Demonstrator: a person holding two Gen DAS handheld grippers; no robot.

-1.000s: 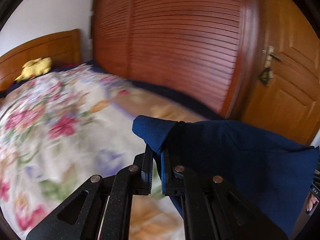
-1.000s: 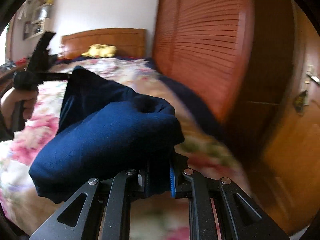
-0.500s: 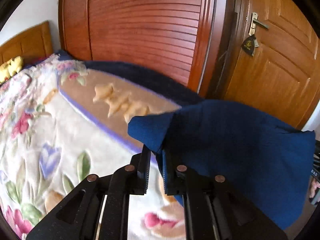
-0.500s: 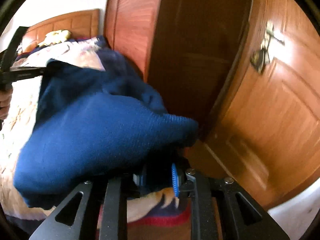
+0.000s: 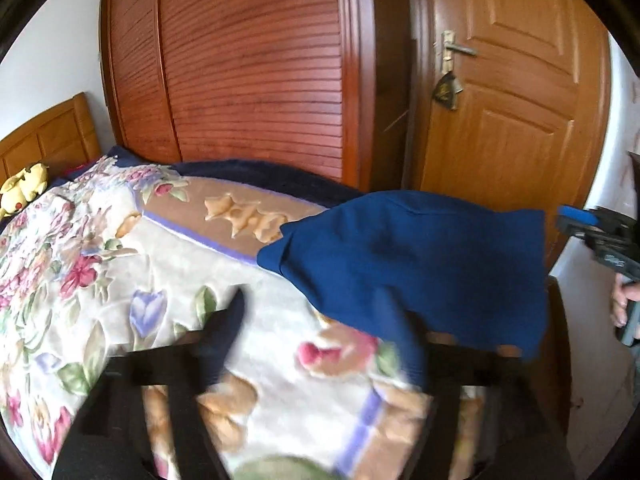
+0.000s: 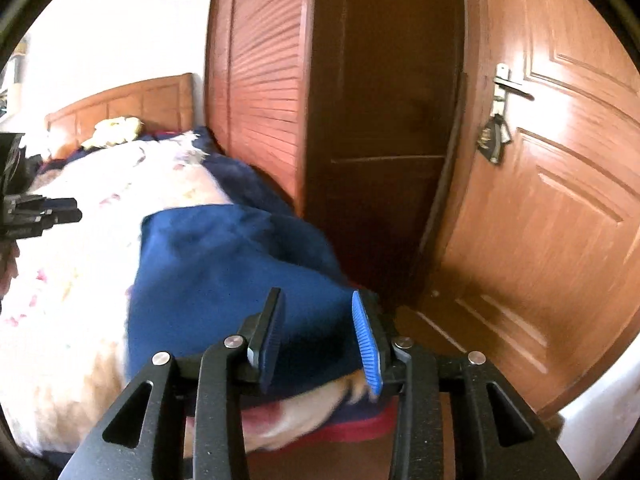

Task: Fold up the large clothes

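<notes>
A bed under a flowered plush blanket (image 5: pixel 120 280) fills the room; the folded navy knit garment (image 5: pixel 420 264) lies at its foot corner, set down because both hand-held grippers, left (image 5: pixel 320 320) and right (image 6: pixel 318 336), are opening, gripping nothing.

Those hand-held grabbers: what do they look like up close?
Each is matte black with triangular cut-outs and silver rivets. The right gripper has two flat fingers faced with ribbed blue pads. The left gripper is too blurred for detail.
</notes>
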